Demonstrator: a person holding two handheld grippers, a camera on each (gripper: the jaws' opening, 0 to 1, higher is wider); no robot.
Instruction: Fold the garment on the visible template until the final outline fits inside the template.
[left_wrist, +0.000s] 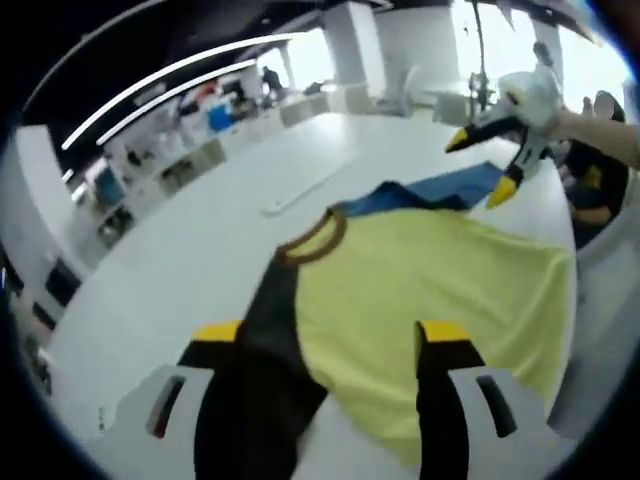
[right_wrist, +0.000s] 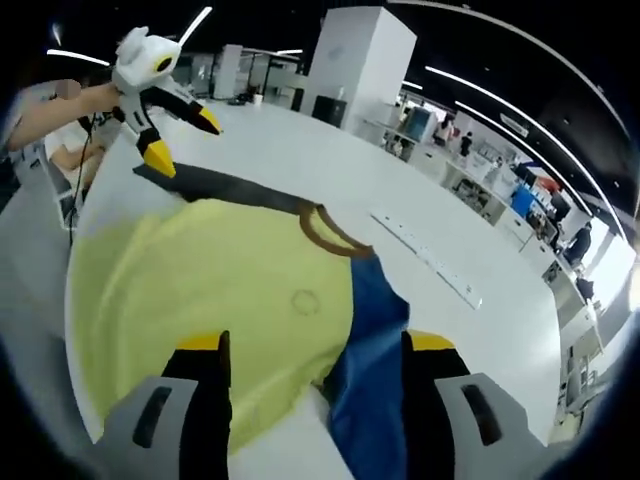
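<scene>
A yellow T-shirt (left_wrist: 430, 280) lies flat on the white table (left_wrist: 200, 250), with a brown collar (left_wrist: 315, 238), a black sleeve (left_wrist: 265, 340) and a blue sleeve (left_wrist: 440, 190). My left gripper (left_wrist: 328, 340) hovers open over the black sleeve and yellow body, nothing between its jaws. My right gripper (left_wrist: 482, 165) is open in the air beyond the blue sleeve. In the right gripper view the shirt (right_wrist: 200, 270) spreads ahead, blue sleeve (right_wrist: 375, 340) under the open right gripper (right_wrist: 315, 345). The left gripper (right_wrist: 183, 138) hangs open above the black sleeve (right_wrist: 220, 185).
A long white strip (left_wrist: 300, 190) (right_wrist: 430, 260) lies on the table beyond the collar. The table's edge runs close to the shirt hem (right_wrist: 60, 330). A seated person (left_wrist: 600, 170) is at that side. Shelves and a white pillar (right_wrist: 360, 60) stand far behind.
</scene>
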